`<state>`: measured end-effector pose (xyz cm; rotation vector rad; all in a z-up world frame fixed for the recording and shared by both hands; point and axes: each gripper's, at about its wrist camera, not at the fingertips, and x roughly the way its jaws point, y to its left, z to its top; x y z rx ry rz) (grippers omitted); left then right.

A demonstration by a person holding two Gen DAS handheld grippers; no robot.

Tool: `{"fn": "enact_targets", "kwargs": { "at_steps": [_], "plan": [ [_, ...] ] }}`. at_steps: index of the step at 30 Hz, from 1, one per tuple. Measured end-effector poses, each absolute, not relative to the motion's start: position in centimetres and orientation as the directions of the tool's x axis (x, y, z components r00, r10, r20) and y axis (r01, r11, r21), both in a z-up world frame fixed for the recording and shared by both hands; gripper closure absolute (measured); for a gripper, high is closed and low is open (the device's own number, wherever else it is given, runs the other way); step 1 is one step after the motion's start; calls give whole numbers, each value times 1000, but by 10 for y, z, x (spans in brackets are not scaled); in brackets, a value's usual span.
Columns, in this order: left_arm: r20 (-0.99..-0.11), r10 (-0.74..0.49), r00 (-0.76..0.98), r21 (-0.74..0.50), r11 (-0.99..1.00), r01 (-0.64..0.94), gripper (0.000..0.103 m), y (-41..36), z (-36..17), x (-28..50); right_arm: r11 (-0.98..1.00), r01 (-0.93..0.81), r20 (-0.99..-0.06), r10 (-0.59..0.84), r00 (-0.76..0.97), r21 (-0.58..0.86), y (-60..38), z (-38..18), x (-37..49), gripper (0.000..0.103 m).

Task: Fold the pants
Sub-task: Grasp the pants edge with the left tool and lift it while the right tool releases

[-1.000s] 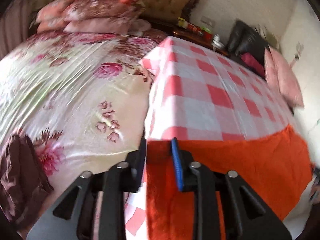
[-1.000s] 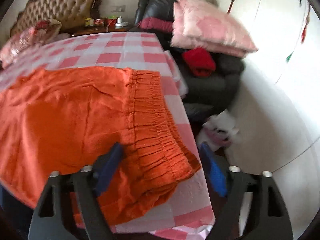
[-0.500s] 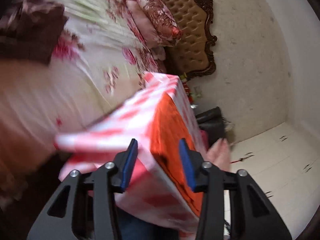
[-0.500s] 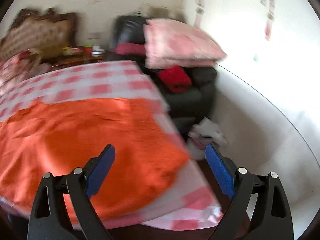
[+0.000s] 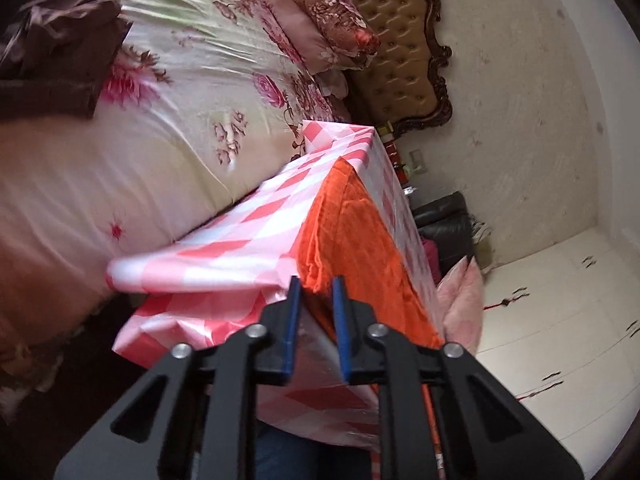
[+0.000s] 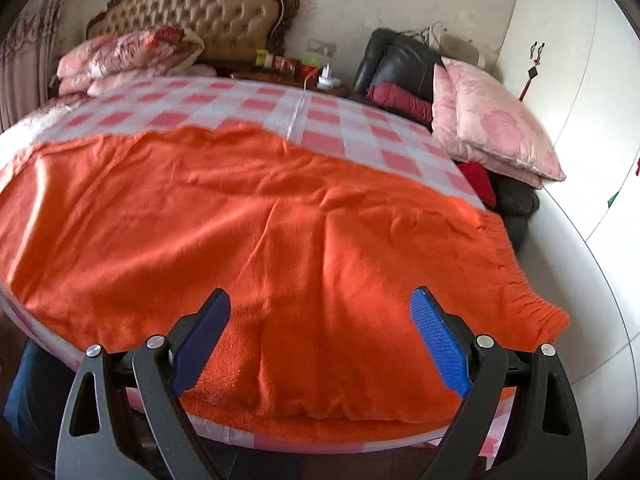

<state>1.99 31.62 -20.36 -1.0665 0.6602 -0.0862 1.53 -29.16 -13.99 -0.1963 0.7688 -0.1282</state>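
Note:
Orange fleece pants (image 6: 240,208) lie spread flat on a table under a pink-and-white checked cloth (image 6: 280,108), with the elastic waistband at the right end. My right gripper (image 6: 320,316) hovers open and wide over the pants' near edge, and nothing sits between its blue pads. The left wrist view is rolled sideways and shows the pants (image 5: 360,240) edge-on along the table's end (image 5: 240,240). My left gripper (image 5: 316,292) has its jaws narrowed onto the pants' near corner, and orange cloth shows between the tips.
A bed with a floral cover (image 5: 160,100) and a tufted headboard (image 6: 208,8) stands left of the table. A nightstand with bottles (image 6: 296,68), a black armchair (image 6: 400,56) and pink pillows (image 6: 488,120) crowd the far right. A person's blue-jeaned leg (image 6: 24,392) is at the near edge.
My left gripper rolled sideways, dropped to the table's end and narrowed its jaws on the pants' corner. My right gripper shifted left from the waistband to the pants' middle, still open.

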Motion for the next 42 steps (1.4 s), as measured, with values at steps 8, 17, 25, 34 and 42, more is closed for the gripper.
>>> {"fn": "enact_targets", "kwargs": {
  "at_steps": [8,17,25,34,42],
  "plan": [
    [-443,-353,824,-829,511,-227,93,332,-195,29,985,71,-692,-161,703,-157,-289,-146,19,14],
    [-442,-324,836,-837,484,-255,93,355,-198,29,991,34,-690,-117,714,-133,-270,-148,20,14],
    [-431,-314,846,-851,454,-266,93,366,-206,30,991,25,-691,-111,714,-134,-258,-147,21,12],
    [-274,-394,877,-957,204,-208,78,373,-254,23,994,30,-691,-97,717,-109,-263,-148,21,11],
    [-159,-427,890,-987,35,-159,55,369,-284,18,994,41,-689,-101,718,-104,-265,-149,22,7]
  ]
}}
